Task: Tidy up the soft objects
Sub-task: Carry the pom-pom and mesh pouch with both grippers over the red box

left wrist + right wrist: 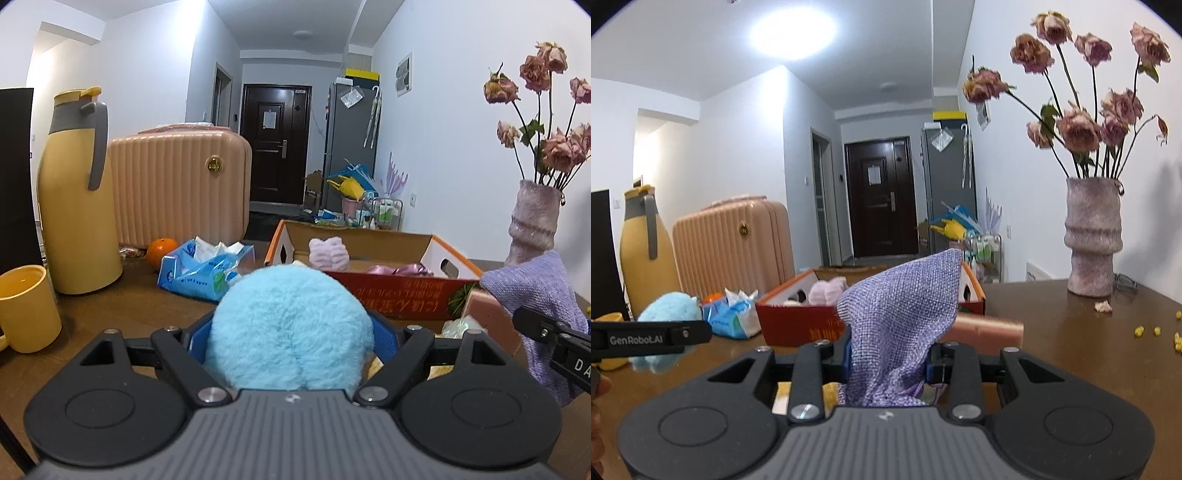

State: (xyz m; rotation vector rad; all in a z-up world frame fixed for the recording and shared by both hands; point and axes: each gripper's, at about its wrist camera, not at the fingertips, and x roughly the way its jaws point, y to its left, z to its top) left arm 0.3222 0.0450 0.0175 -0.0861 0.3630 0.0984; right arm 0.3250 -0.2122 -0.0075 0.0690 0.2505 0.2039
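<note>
The cardboard box [369, 295], centre frame on the worktop [122, 306], waits. The left hand-held gripper [291, 343] squeezes a fluffy blue ball [291, 328], light and springy; the right hand-held gripper [888, 360] pinches a limp purple cloth [905, 314], probably best held mid-fold.
</note>
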